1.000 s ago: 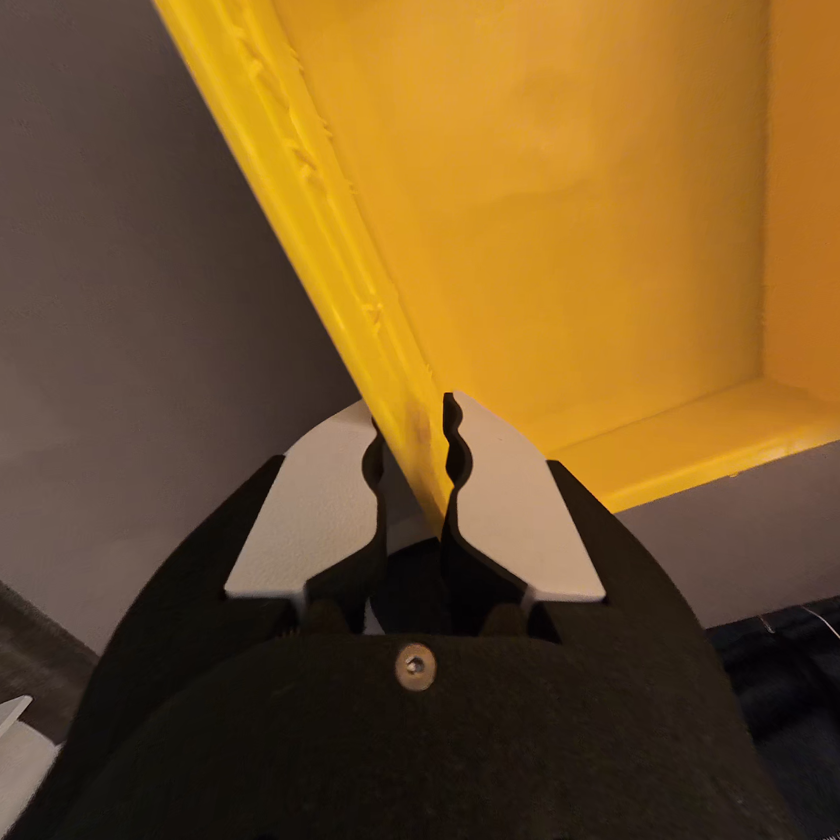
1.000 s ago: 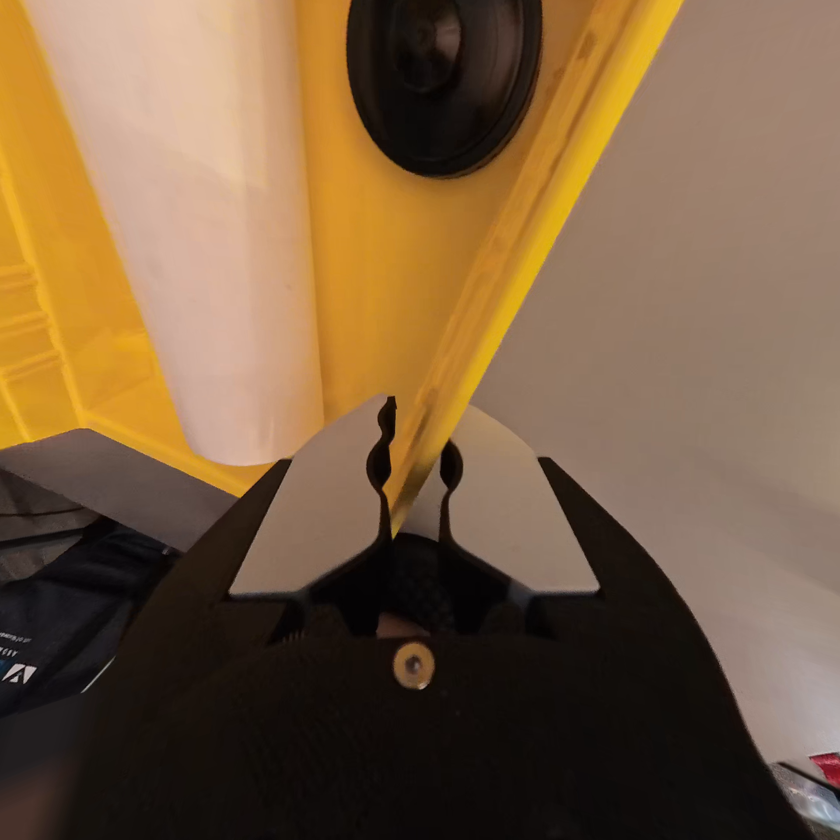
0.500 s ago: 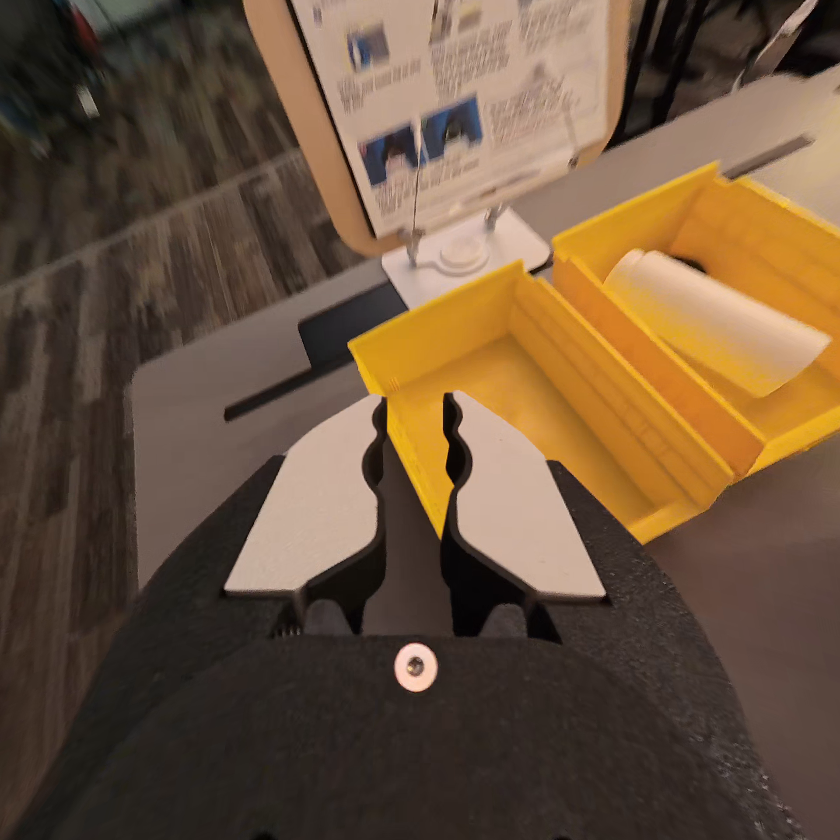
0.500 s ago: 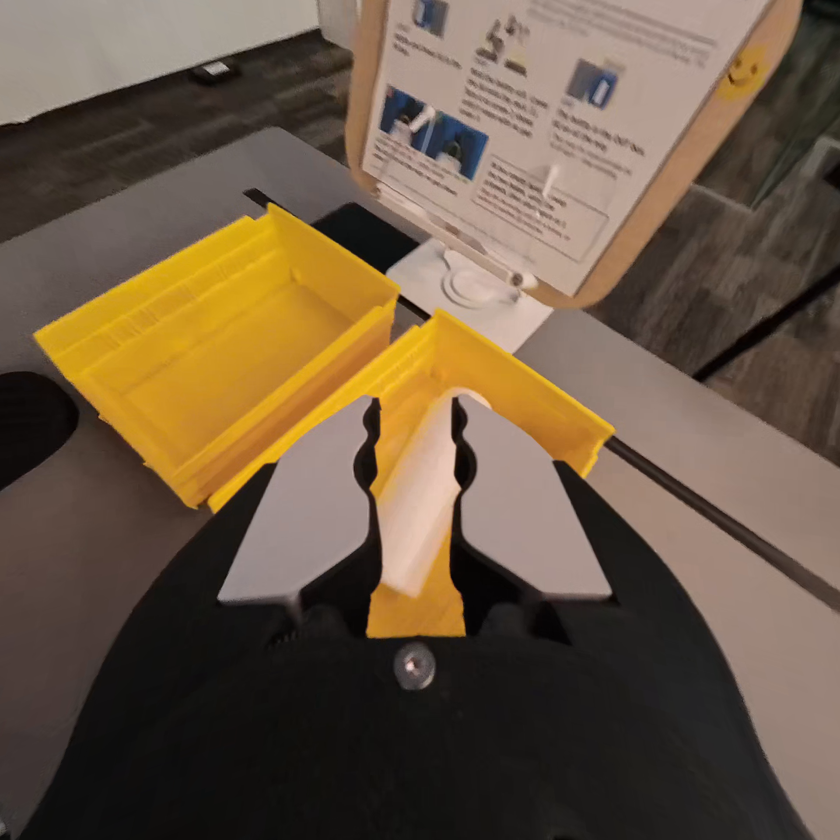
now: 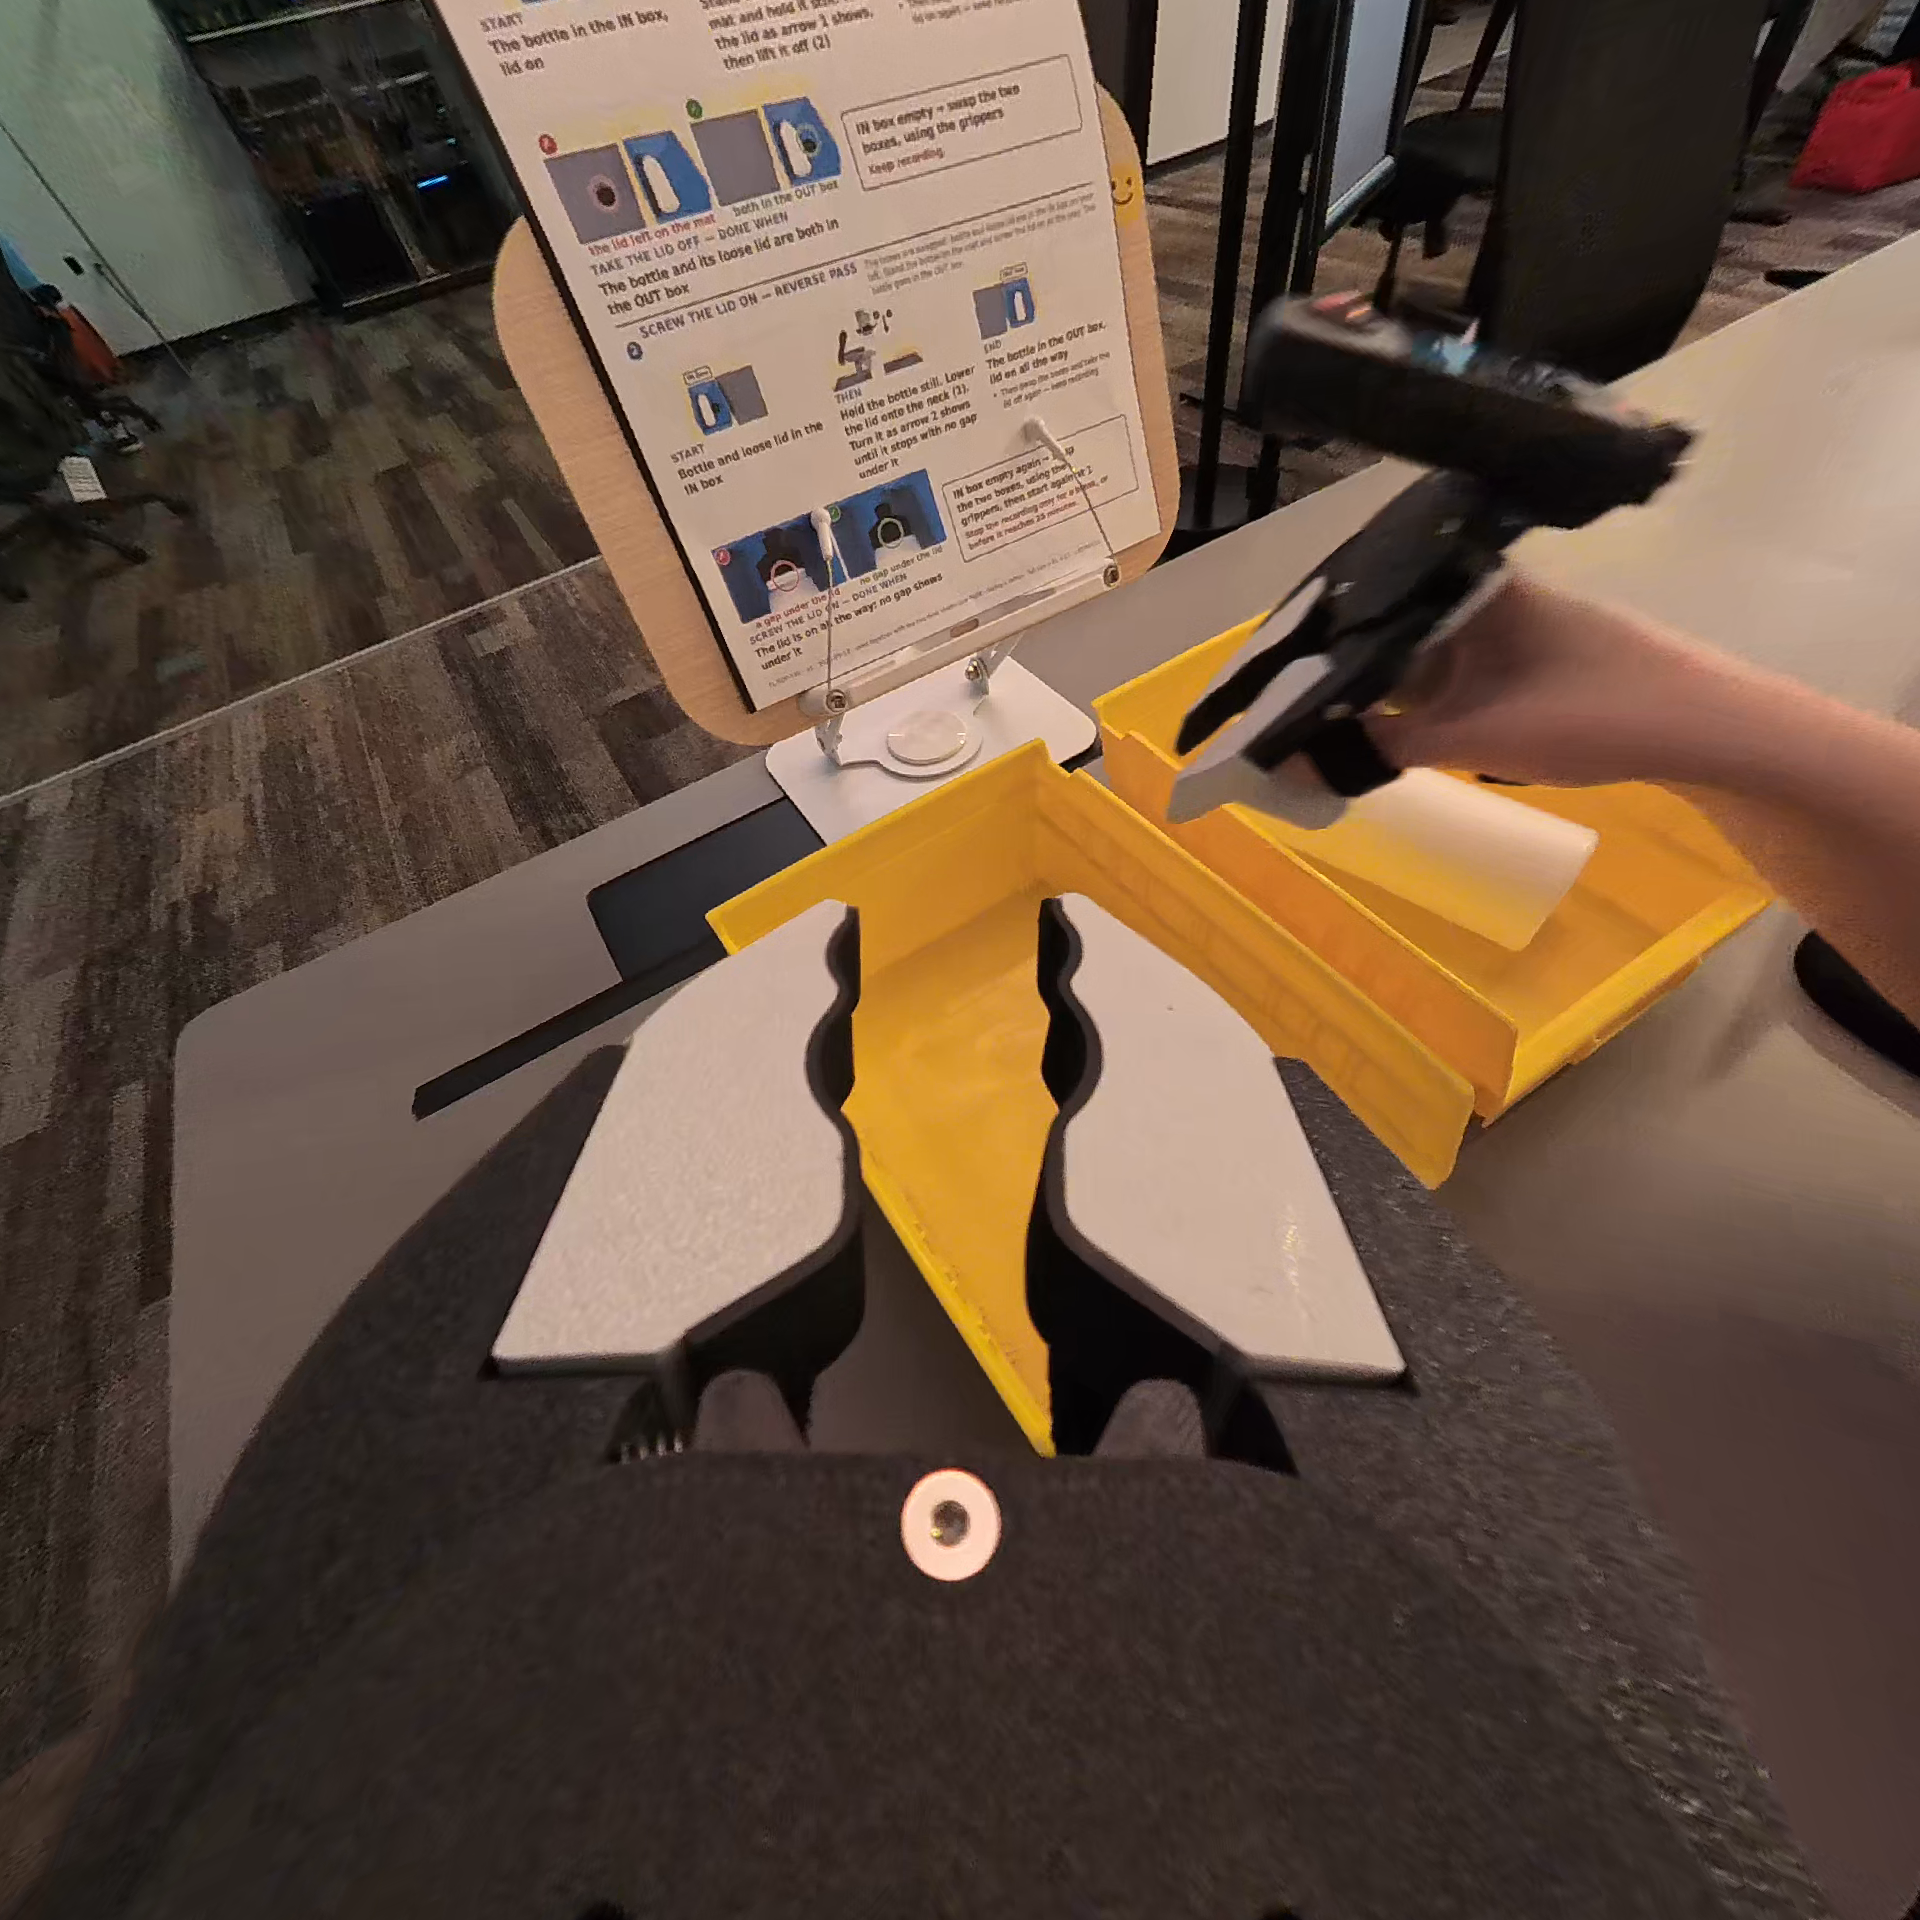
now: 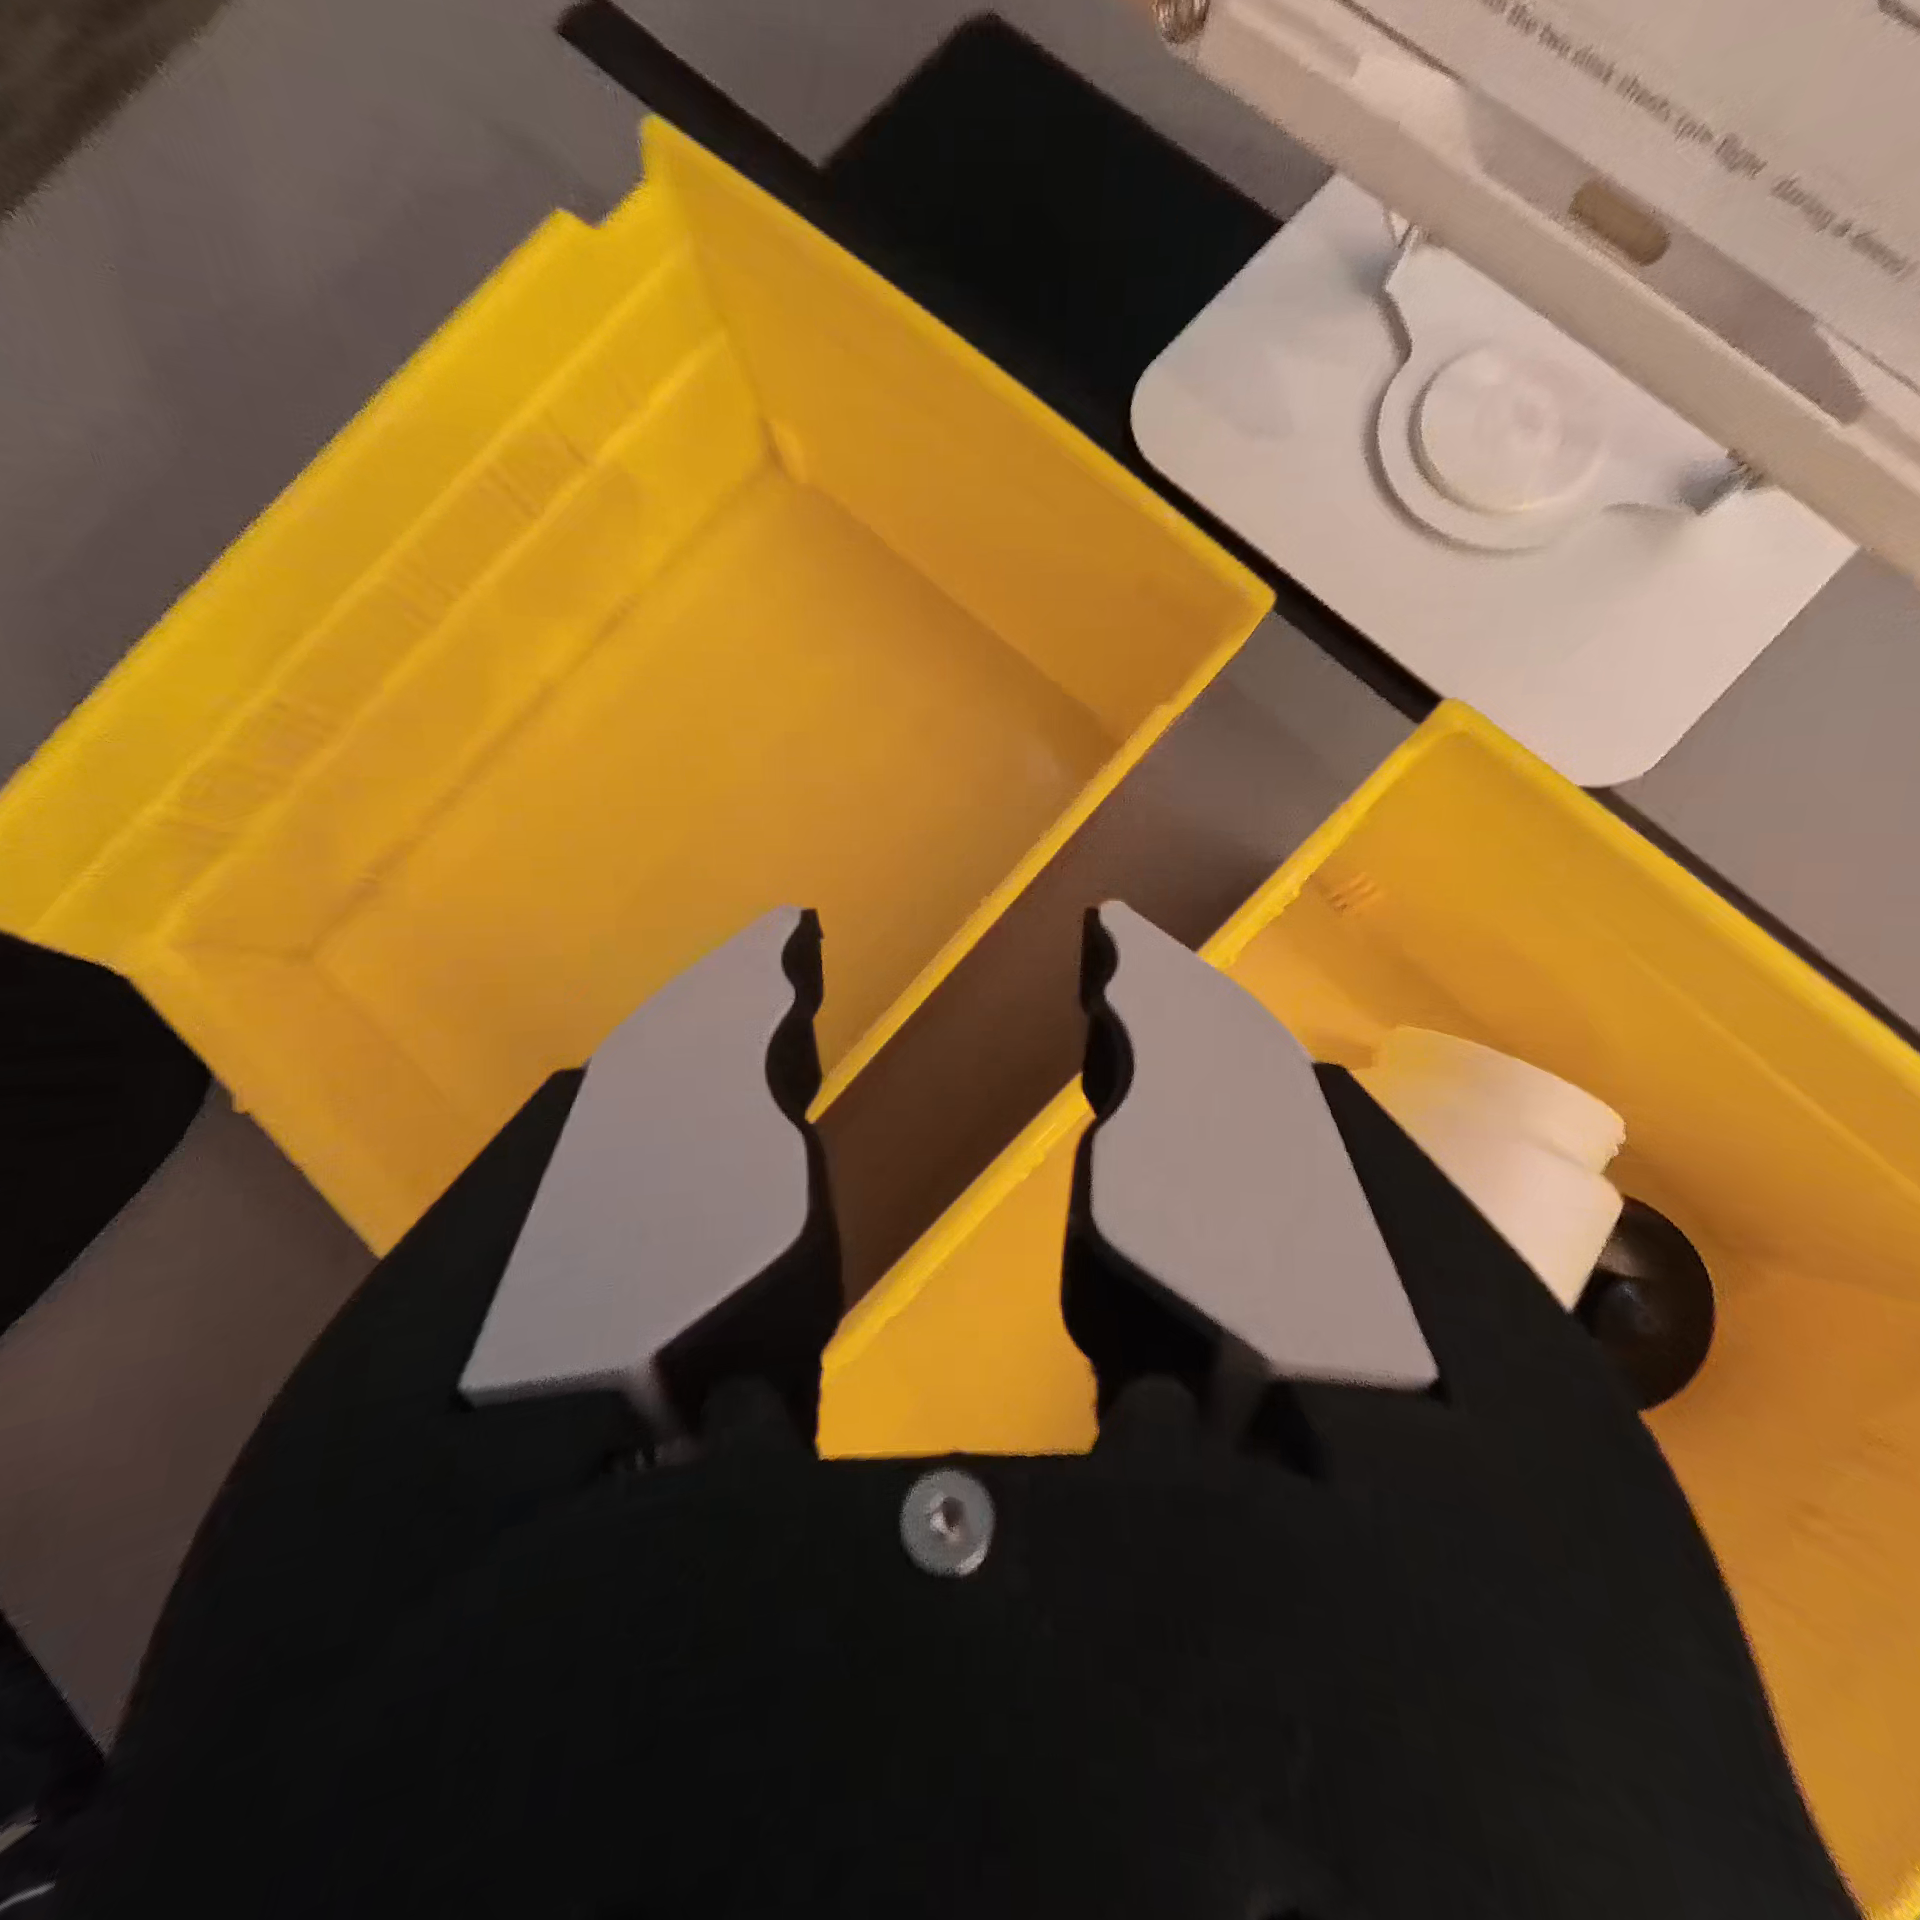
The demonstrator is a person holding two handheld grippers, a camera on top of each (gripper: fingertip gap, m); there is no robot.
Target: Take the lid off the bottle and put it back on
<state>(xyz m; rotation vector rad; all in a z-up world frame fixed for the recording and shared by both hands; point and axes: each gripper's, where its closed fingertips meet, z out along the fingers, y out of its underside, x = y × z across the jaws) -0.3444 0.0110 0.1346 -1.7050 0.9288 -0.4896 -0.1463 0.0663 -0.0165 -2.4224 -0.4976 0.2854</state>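
Two yellow boxes stand side by side on the grey table. The left box [image 5: 935, 1039] [image 6: 623, 727] is empty. The right box [image 5: 1621, 977] [image 6: 1558, 935] holds a white bottle [image 5: 1455, 862] [image 6: 1496, 1153] lying on its side. A black lid [image 6: 1652, 1309] lies beside its bare threaded neck. My left gripper [image 5: 945, 912] is open and empty above the near wall of the empty box. My right gripper [image 6: 951, 914] [image 5: 1184, 769] is open and empty, tilted down over the gap between the boxes, and a hand [image 5: 1579, 707] holds it.
An instruction board [image 5: 831, 343] on a white stand [image 5: 935, 748] [image 6: 1455, 499] sits just behind the boxes. A black cut-out [image 5: 665, 914] [image 6: 1039, 208] and slot run across the table behind them. The table's left edge [image 5: 177, 1143] drops to the carpet floor.
One second ago each gripper had a box rim between its fingers. Both pulled back and up. Both jaws now stand wider, and the right gripper has tipped down over the boxes.
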